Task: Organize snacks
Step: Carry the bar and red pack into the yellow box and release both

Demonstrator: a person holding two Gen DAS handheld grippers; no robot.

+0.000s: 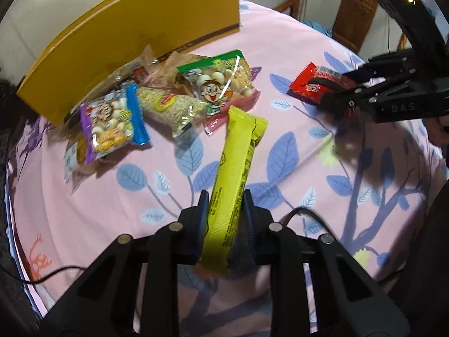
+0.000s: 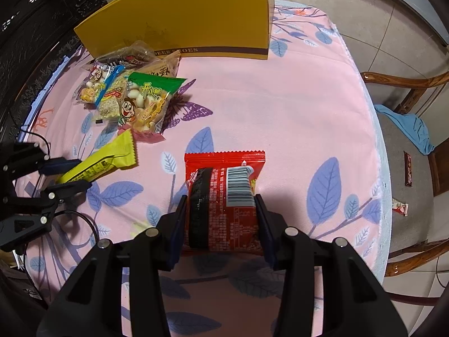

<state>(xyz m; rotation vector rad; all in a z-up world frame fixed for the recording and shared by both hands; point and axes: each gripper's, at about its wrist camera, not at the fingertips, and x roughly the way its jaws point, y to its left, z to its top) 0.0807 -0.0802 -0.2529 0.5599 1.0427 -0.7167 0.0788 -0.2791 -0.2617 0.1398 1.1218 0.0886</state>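
- Left gripper [image 1: 224,196]: clamped on a long yellow-green snack bar [image 1: 234,174], held above the pink leaf-print tablecloth [image 1: 280,56], far end toward the snack pile.
- Right gripper [image 2: 221,207]: closed on a red snack packet [image 2: 224,196], barcode side up, over the cloth.
- Yellow box [image 2: 182,19]: stands at the table's far edge; interior not visible, contents cannot be told.
- Snack pile just in front of the box: green-topped cartoon bag [image 1: 221,84], purple-and-blue bag [image 1: 112,123], puffed-grain bar [image 1: 168,106], clear wrappers behind.
- Two small packets [image 2: 408,171] lie beside the table, near a wooden chair [image 2: 415,84].
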